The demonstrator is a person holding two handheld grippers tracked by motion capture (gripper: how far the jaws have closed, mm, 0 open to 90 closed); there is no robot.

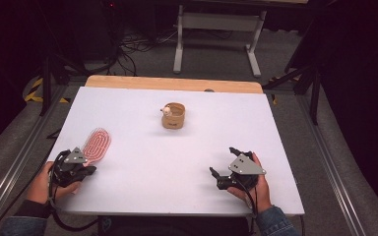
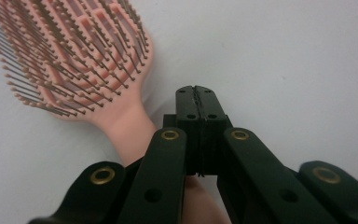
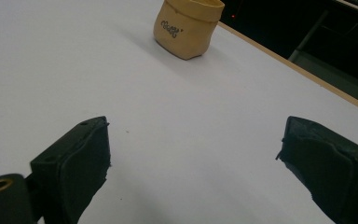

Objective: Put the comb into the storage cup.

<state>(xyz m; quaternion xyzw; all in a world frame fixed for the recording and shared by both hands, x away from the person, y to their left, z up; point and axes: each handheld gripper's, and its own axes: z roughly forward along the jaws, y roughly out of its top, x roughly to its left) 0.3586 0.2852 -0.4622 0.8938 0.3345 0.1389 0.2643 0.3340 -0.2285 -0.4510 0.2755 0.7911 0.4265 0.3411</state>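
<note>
A white table seen from above. At the lower left of the high view, the left gripper point(image 1: 81, 168) sits right at the handle end of a pink hairbrush point(image 1: 97, 144), its jaws pressed together with nothing between them. In the left gripper view the closed jaws lie over the brush's handle, with the handle passing beneath them, so the brush is not gripped. It lies flat on the table, and the work on it looks barely started: it has yet to be grasped and lifted.

The hairbrush point(image 2: 81, 60) has an oval, openwork pink head, bristles facing up, each thin dark bristle ending in a small ball tip, and a smooth pink handle.

At the lower right, the right gripper point(image 1: 225, 165) rests on the table with its jaws wide apart and empty. Near the upper centre stands a small tan pouch point(image 1: 173, 116) with something pale inside, well apart from both grippers.
</note>
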